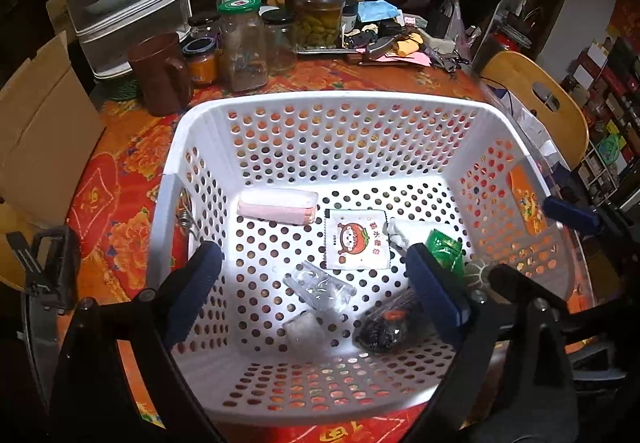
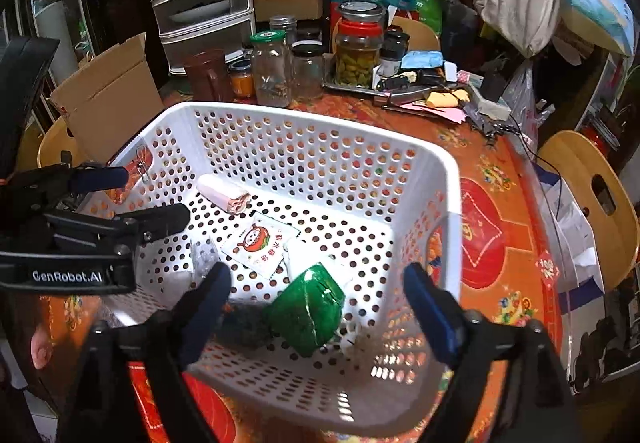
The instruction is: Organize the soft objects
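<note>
Our left gripper (image 1: 316, 291) hangs spread and empty over the white basket (image 1: 332, 101), and our right gripper (image 2: 320, 307) is spread wide too. On the basket floor at frame centre lie a pink roll (image 1: 278, 206), a cartoon sachet (image 1: 357, 239) and a green packet (image 2: 306, 309); jars (image 1: 318, 19) stand upper centre
</note>
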{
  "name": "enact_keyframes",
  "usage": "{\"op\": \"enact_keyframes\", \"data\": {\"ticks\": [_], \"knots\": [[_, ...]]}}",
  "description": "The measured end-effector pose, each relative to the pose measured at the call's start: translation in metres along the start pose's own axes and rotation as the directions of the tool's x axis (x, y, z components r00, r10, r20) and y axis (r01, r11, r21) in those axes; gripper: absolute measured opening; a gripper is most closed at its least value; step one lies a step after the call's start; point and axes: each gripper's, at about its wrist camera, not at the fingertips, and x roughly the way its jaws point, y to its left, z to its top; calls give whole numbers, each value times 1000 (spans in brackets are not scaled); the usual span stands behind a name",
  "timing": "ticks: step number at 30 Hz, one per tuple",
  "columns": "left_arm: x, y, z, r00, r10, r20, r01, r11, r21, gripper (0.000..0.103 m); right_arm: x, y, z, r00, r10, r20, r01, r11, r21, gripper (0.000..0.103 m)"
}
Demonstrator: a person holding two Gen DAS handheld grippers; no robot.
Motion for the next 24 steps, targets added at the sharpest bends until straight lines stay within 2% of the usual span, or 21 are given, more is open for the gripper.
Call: {"op": "enact_keyframes", "data": {"ticks": [4,7,11,17,20,24], "knots": [[-11,1,-5,1000,-3,16,3,1000,-9,93,-7,-10,-6,1000,9,1,-9,999,38,97],[-24,3,-13,999,1,46,-1,1000,-10,102,-11,-17,-13,1000,5,4,-5,998,58,102],[-46,5,-27,996,-14,89,16,1000,-14,103,-26,-25,-24,999,7,31,-10,997,81,103],[-91,9,-63,987,-37,156,43,998,-35,103,-61,-22,-44,995,-44,86,37,996,78,103],[-117,11,-84,980,-35,196,43,998,-37,103,-84,-17,-61,990,-85,115,76,994,81,103],[-153,13,-120,966,-35,256,47,998,-39,103,-118,-5,-88,979,-98,177,86,993,75,103]]}}
